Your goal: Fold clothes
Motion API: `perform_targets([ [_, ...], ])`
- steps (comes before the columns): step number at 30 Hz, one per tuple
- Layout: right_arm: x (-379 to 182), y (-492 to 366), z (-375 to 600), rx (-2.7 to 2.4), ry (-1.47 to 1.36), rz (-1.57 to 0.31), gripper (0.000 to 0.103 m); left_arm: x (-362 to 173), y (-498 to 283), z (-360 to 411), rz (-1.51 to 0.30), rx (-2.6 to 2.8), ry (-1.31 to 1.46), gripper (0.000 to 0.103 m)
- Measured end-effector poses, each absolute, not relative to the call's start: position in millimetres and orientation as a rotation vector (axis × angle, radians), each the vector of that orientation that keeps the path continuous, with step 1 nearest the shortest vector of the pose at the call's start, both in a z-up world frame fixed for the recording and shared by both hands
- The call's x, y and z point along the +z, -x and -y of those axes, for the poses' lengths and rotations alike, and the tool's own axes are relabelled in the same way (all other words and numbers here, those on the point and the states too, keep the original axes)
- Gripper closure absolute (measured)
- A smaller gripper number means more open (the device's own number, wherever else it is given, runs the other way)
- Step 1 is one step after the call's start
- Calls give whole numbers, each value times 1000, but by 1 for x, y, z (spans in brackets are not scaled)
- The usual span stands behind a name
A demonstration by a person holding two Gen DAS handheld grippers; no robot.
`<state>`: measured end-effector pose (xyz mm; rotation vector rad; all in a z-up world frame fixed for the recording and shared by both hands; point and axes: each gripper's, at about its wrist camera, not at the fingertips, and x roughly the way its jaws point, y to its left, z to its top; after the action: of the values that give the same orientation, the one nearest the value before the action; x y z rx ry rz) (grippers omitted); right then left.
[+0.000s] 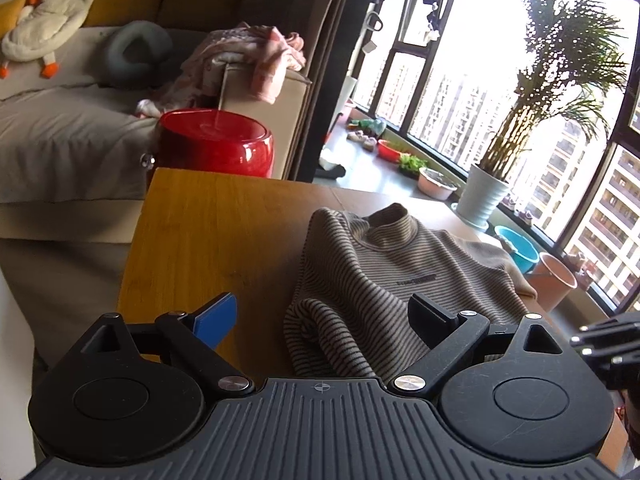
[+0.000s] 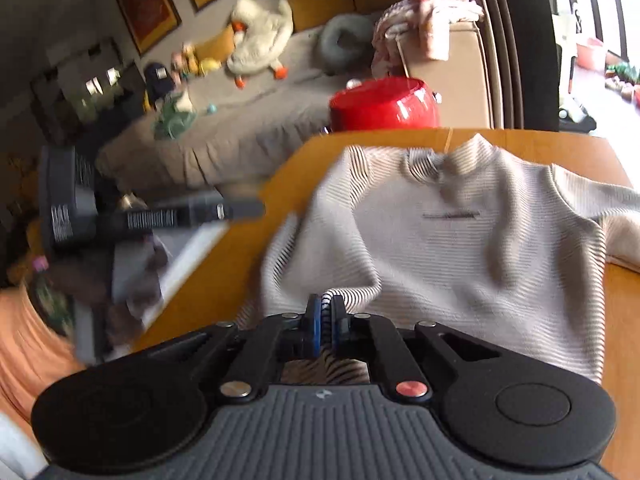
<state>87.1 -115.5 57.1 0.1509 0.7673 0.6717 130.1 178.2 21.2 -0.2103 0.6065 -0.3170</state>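
- A striped sweater (image 2: 440,232) lies on the wooden table (image 1: 208,232), front side up, with its high collar at the far end.
- The right tongs (image 2: 326,314) are pinched shut on a fold of the sweater's near edge, and the striped cloth sits between the two pads.
- The left tongs (image 1: 320,312) are wide open and hold nothing. Part of the sweater lies between them, and a rolled sleeve end (image 1: 316,332) sits just in front.
- Only the left view shows the big window (image 1: 480,92), the tall palm in a white pot (image 1: 486,194), a blue tub (image 1: 518,250) and a pink pot (image 1: 558,280) by the glass.
- Only the right view shows the framed pictures on the wall (image 2: 144,4), more small toys on the sofa and a sleeve (image 2: 24,352) in orange at the left edge.
- A red stool (image 1: 216,146) stands just past the far edge of the table.
- Behind it is a grey sofa (image 1: 60,136) with a toy goose (image 1: 44,28), a grey neck pillow (image 1: 134,52) and a heap of pink clothes (image 1: 248,60) on its arm.
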Motion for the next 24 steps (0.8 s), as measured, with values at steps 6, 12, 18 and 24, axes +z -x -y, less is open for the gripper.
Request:
perform_targets([
  [6,67,-69,44,914,-56,-692,99,31,-134,-209,-589,-255,286,5],
  [12,48,-62,-19,1037,52,-719,98,25,-137,-225,-622,-232,336,5],
  [18,15,-66,10,970,-11,-888,90,19,-142,-204,-639,-289,337,5],
  [24,59,-82,174,657,-355,-726,65,16,-151,-166,-652,-341,307,5],
])
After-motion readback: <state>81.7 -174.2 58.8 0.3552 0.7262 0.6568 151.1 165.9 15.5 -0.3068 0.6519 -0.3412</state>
